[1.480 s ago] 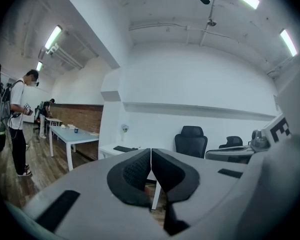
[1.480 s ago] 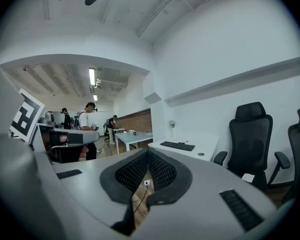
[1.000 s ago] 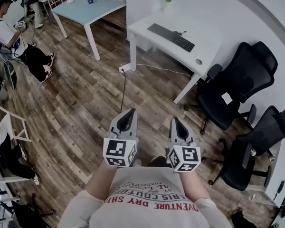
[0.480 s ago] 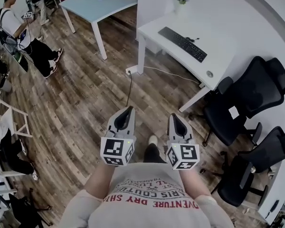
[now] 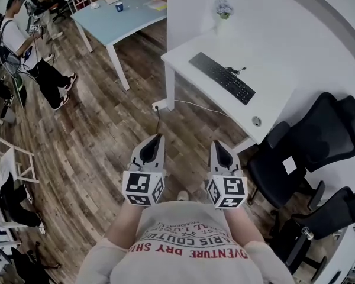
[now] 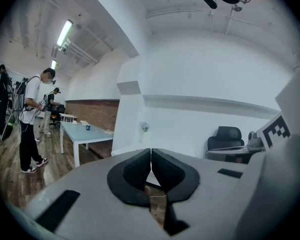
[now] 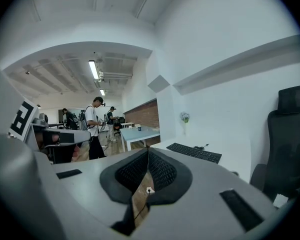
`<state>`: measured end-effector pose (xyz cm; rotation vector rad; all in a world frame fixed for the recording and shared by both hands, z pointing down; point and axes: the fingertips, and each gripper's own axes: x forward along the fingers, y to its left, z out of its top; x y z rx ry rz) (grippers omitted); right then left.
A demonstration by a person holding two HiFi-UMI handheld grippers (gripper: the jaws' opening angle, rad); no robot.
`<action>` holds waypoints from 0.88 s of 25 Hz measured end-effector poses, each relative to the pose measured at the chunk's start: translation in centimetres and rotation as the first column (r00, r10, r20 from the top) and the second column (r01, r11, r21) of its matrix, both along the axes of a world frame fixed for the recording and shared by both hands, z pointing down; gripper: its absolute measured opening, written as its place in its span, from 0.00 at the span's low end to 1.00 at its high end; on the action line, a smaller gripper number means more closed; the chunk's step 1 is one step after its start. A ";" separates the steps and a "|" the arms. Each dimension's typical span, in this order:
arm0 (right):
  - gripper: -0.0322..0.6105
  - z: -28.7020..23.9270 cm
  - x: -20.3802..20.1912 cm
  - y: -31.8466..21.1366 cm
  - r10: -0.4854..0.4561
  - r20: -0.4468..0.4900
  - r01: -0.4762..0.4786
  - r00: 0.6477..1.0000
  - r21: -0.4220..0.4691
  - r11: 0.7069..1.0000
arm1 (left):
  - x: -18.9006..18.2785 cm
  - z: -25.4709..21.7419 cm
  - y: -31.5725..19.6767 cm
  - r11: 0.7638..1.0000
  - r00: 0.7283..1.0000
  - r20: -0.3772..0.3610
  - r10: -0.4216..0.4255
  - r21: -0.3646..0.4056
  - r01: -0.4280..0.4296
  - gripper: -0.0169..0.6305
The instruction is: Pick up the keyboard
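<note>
A black keyboard [image 5: 222, 78] lies diagonally on the white desk [image 5: 266, 93] ahead; the right gripper view shows the keyboard [image 7: 194, 152] to the right of the jaws. My left gripper [image 5: 158, 138] and right gripper [image 5: 217, 145] are held side by side over the wood floor, well short of the desk. Both are shut with nothing between the jaws. In the left gripper view, my left gripper [image 6: 150, 152] points at the white wall and desk corner. The right gripper [image 7: 148, 151] points toward the desk.
Black office chairs [image 5: 307, 135] stand right of the desk. A power strip [image 5: 160, 106] and its cable lie on the floor by the desk leg. A light blue table [image 5: 119, 16] stands at the back, with people [image 5: 29, 46] at the left. A small vase of flowers [image 5: 223, 8] sits on the desk's far end.
The desk and keyboard have drawn closer and lower in the head view as I walk toward them. Both grippers stay shut side by side.
</note>
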<state>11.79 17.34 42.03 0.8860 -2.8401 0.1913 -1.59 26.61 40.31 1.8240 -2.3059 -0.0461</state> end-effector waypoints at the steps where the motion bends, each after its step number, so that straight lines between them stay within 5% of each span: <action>1: 0.09 0.0 -0.1 -1.3 0.001 -0.001 -0.001 1.000 0.002 1.000 | -0.1 0.1 -1.3 1.000 1.000 -0.004 0.001 0.002 -0.001 0.07; 15: 0.09 2.8 -2.2 -11.6 0.076 -0.036 -0.077 0.996 -0.035 0.996 | -1.6 1.3 -14.4 0.987 0.987 0.013 0.157 -0.037 -0.157 0.07; 22: 0.09 3.0 -5.1 -18.2 0.239 -0.053 -0.240 0.970 -0.014 0.971 | -5.7 1.5 -22.8 0.950 0.950 0.023 0.311 -0.042 -0.310 0.07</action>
